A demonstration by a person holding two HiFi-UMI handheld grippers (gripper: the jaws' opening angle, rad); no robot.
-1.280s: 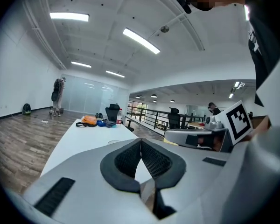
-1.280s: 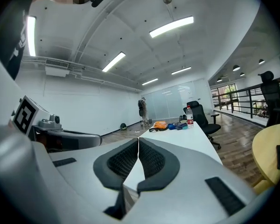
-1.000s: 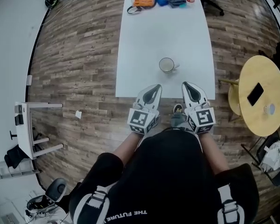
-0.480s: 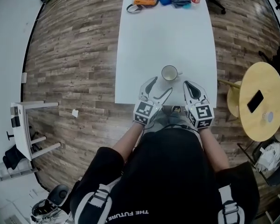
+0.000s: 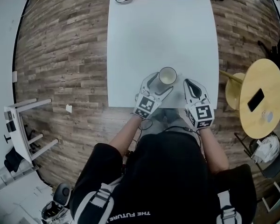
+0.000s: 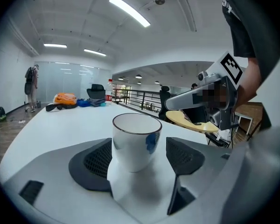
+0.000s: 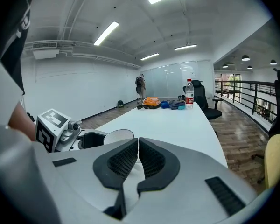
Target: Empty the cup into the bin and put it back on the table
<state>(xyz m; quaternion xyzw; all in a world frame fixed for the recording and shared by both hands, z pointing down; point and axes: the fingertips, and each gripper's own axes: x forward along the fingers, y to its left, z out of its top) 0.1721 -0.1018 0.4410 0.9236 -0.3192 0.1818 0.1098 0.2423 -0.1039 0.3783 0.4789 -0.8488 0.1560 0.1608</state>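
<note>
Cup [image 6: 136, 141] stands upright on the white table [image 5: 163, 31], close to the near edge and right in front of us. It's between the jaws of the left gripper [image 5: 161, 82], which are opening. We see a gap at the right pad, so no squeeze on it now.

Right gripper [image 7: 138, 153] is just to the cup's right, jaws closed on nothing.

Handling: it looks like a glossy white ceramic cup with a dark rim. We'd judge it rigid, moderately heavy, breakable if dropped, and slick against the pads. We'd grip it across the body at mid height, pads square on the wall, and firmly, since tipping it over a bin will want to make it slide.

Contents: the head view shows only a pale inside, and the left gripper view looks from below the rim, so we can't tell what's in it.

No bin shows in any view. The only other container is a bottle [image 7: 190, 93] at the table's far end, contents unclear.
</note>
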